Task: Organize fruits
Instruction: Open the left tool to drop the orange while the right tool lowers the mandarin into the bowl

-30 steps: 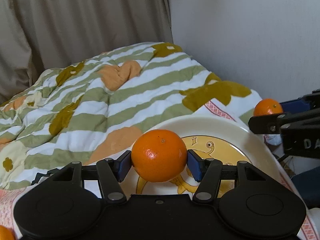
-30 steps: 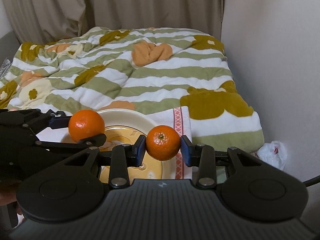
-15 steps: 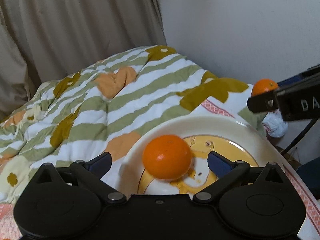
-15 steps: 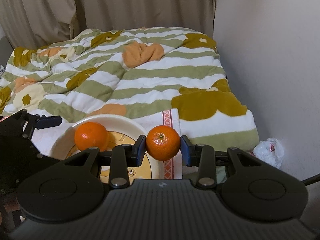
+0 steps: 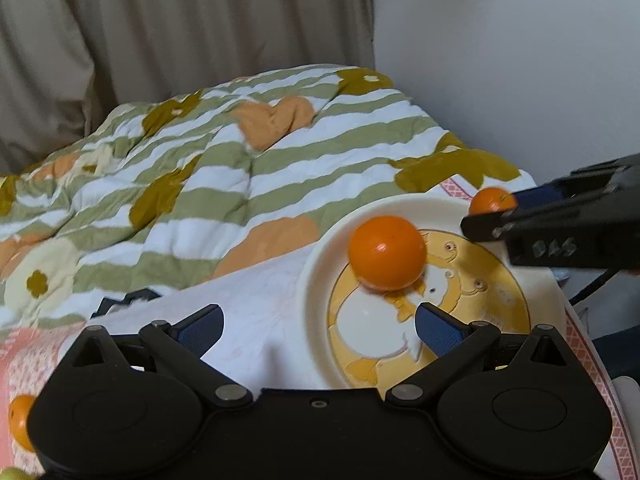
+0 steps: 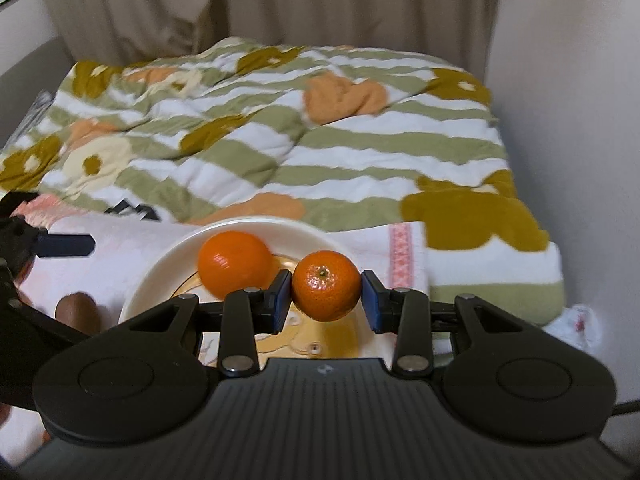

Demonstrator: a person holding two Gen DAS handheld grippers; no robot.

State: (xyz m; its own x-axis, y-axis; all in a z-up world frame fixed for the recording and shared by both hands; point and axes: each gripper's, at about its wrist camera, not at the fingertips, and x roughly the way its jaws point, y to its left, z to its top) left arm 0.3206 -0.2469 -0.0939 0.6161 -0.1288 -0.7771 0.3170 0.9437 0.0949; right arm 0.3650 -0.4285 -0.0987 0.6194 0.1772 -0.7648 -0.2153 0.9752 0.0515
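**Presently: two mandarins, one plated, one in transit**

Item 1. Larger mandarin (image 5: 386, 253), smooth and glossy, lying loose on the cream plate (image 5: 320, 264) near its far left rim. The left gripper (image 5: 318, 326) stands short of it, jaws spread wide with nothing between them; they opened within the last second.

Item 2. Smaller mandarin (image 6: 326, 290), pebbled skin, stem scar facing the camera. Held in the right gripper (image 6: 326, 300), blue pads pressing its left and right flanks, poised over the plate just beside item 1.

Item 3. A further orange fruit (image 5: 20, 420), at the lower left edge of the left wrist view, on the pink-patterned cloth (image 5: 28, 360); only partly seen.

Setting: plate rests on a white cloth over a bed with a striped floral quilt (image 6: 280, 140).

Handling notes (judged): light, round, prone to roll on the shallow plate; rind soft and bruisable. Grip across the widest girth, gently; set down low rather than drop.
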